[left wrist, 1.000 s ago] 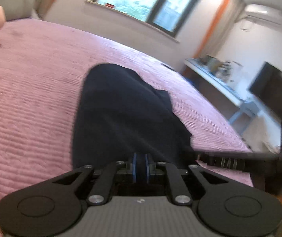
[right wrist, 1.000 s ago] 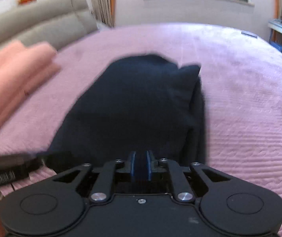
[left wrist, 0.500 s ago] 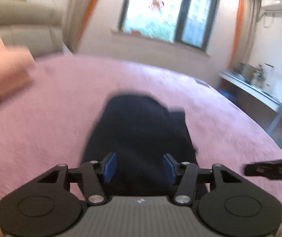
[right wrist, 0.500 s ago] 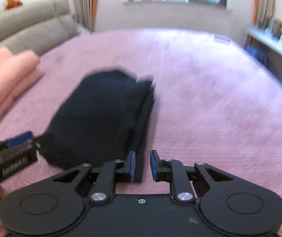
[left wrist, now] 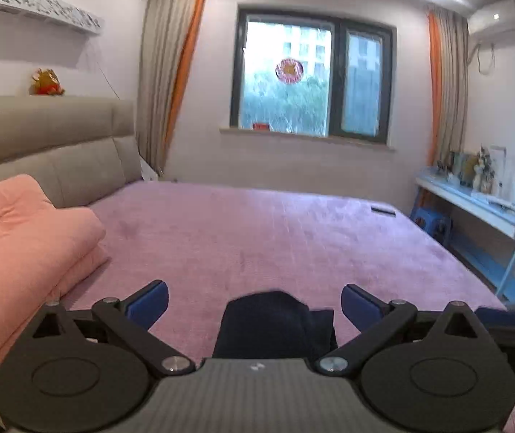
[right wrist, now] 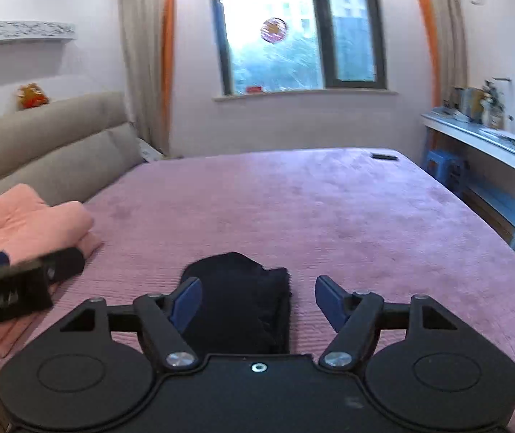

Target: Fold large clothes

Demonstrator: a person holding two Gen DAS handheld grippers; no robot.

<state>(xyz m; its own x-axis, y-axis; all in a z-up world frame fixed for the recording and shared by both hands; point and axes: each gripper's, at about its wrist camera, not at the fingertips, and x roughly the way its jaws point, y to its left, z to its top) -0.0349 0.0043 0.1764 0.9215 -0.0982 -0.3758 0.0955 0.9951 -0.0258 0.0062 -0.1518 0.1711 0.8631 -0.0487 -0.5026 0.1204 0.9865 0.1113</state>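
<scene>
A dark navy garment lies folded into a compact stack on the pink bedspread, near the bed's front edge. It also shows in the right wrist view. My left gripper is open and empty, raised above and behind the garment. My right gripper is open and empty too, likewise lifted clear of the garment. The left gripper's body shows at the left of the right wrist view.
A folded pink quilt lies at the bed's left by the grey headboard. A small dark object lies at the bed's far right corner. A white desk and blue stool stand to the right.
Both grippers opened and let go of the dark garment, then pulled back and tilted up. The garment now lies folded on the bed, smaller in view.
</scene>
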